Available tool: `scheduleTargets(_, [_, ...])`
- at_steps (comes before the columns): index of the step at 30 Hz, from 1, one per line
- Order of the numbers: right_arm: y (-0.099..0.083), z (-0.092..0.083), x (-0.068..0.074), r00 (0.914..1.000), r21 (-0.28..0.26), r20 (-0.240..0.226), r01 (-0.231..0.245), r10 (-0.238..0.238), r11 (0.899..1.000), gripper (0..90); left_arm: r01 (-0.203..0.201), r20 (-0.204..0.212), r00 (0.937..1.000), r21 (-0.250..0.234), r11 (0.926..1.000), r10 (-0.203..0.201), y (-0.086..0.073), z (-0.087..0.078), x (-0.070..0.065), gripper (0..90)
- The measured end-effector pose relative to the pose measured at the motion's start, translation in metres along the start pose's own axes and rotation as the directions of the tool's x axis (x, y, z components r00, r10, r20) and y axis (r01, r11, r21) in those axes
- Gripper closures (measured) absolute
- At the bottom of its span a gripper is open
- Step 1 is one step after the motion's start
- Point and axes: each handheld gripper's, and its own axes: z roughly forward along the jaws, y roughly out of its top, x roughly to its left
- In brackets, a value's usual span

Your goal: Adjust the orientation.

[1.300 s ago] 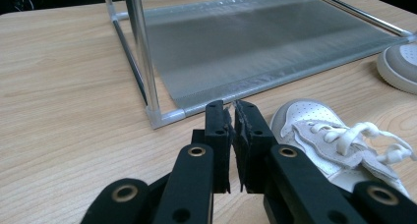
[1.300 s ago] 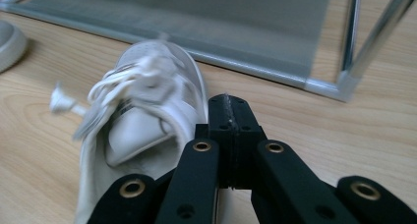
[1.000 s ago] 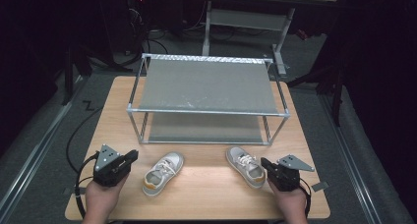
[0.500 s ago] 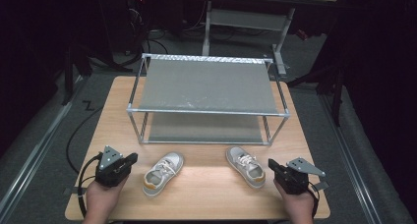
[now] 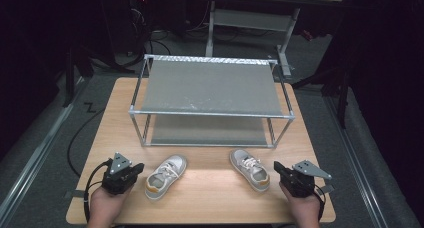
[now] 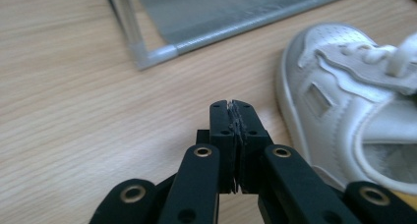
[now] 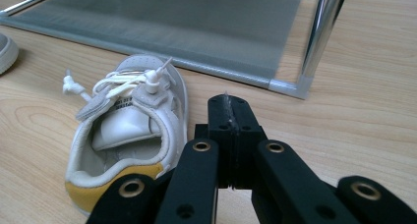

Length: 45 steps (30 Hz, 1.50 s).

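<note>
Two white sneakers with yellow heels lie on the wooden table in front of the rack. In the high view my left gripper (image 5: 136, 169) rests just left of the left sneaker (image 5: 165, 175), and my right gripper (image 5: 278, 169) sits just right of the right sneaker (image 5: 249, 169). The left gripper (image 6: 232, 106) has just been closing and is now shut, pads together with nothing between them; its sneaker (image 6: 344, 101) lies to the right. The right gripper (image 7: 228, 102) is shut and empty, with its sneaker (image 7: 128, 121) lying to its left, heel toward the camera.
A two-shelf metal rack (image 5: 210, 88) with grey fabric shelves stands across the middle of the table. Its lower corner (image 6: 152, 57) and a post (image 7: 314, 42) stand close ahead of the grippers. Bare wood stretches along the table's front edge (image 5: 210, 213).
The right gripper has drawn slightly to the right, away from the right sneaker's heel. The left hand has hardly moved. Both sneakers lie where they were.
</note>
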Motion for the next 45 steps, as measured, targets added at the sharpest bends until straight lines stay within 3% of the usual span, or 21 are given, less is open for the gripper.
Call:
scheduleTargets(2, [0.000,0.000,0.000,1.0000,0.001,-0.001,0.001,-0.001,1.000,89.8,0.004,0.044,0.9990,0.034,0.9994,-0.006,-0.001,0.003,-0.001,89.8])
scheduleTargets(3, [-0.001,0.000,0.001,1.0000,0.002,-0.004,0.003,-0.003,1.000,89.8,-0.017,0.056,0.9983,0.054,0.9984,0.014,-0.002,0.004,-0.002,89.9])
scheduleTargets(9, [0.000,0.001,0.001,1.0000,0.005,0.000,0.004,-0.004,1.000,89.8,-0.033,0.107,0.9940,0.083,0.9960,0.024,-0.002,0.008,-0.008,90.0])
scheduleTargets(12, [0.000,0.001,0.002,1.0000,0.005,-0.001,0.007,-0.007,1.000,89.8,-0.052,0.101,0.9940,0.088,0.9948,0.043,-0.001,0.009,-0.011,90.0])
scheduleTargets(17, [0.000,-0.001,0.002,1.0000,0.000,0.002,0.009,-0.009,1.000,89.8,-0.058,0.141,0.9890,0.096,0.9937,0.044,0.000,0.011,-0.015,90.0])
scheduleTargets(24, [-0.003,-0.004,-0.001,0.9999,0.005,0.008,0.007,-0.007,1.000,89.8,-0.120,0.201,0.9747,0.101,0.9876,0.098,0.010,0.026,-0.042,90.0])
scheduleTargets(26, [-0.004,-0.006,-0.002,0.9999,0.005,0.012,0.003,-0.003,1.000,89.8,-0.137,0.228,0.9674,0.103,0.9852,0.111,0.014,0.030,-0.052,90.0])
scheduleTargets(27, [-0.005,-0.007,-0.002,0.9999,0.006,0.016,0.000,0.000,1.000,89.8,-0.168,0.240,0.9607,0.099,0.9809,0.140,0.016,0.033,-0.062,90.0])
scheduleTargets(30, [-0.005,-0.008,-0.003,0.9999,0.006,0.016,0.001,-0.001,1.000,89.8,-0.184,0.239,0.9585,0.101,0.9778,0.155,0.017,0.034,-0.067,90.0])
scheduleTargets(34, [-0.005,-0.002,-0.002,1.0000,0.021,0.004,0.006,-0.006,1.000,89.9,-0.162,0.232,0.9631,0.094,0.9822,0.137,0.014,0.030,-0.067,90.0])
scheduleTargets(36, [-0.005,0.011,-0.007,0.9996,0.043,0.023,0.016,-0.017,0.999,89.9,-0.153,0.220,0.9668,0.095,0.9836,0.130,0.013,0.030,-0.066,89.9])
scheduleTargets(38, [-0.005,0.021,-0.011,0.9995,0.063,0.032,-0.001,-0.001,0.998,89.9,-0.135,0.188,0.9755,0.103,0.9855,0.114,0.011,0.031,-0.069,89.7])
scheduleTargets(40, [-0.005,0.025,-0.013,0.9996,0.073,0.029,-0.004,0.001,0.997,89.9,-0.123,0.180,0.9782,0.104,0.9869,0.103,0.011,0.032,-0.070,89.7])
scheduleTargets(43, [-0.005,0.031,-0.006,0.9999,0.093,-0.003,0.014,-0.013,0.996,90.0,-0.116,0.168,0.9809,0.104,0.9879,0.097,0.011,0.035,-0.075,90.0])
scheduleTargets(45, [-0.005,0.031,0.009,0.9982,0.099,-0.030,0.054,-0.051,0.994,90.0,-0.124,0.180,0.9782,0.106,0.9866,0.104,0.015,0.039,-0.080,89.9])
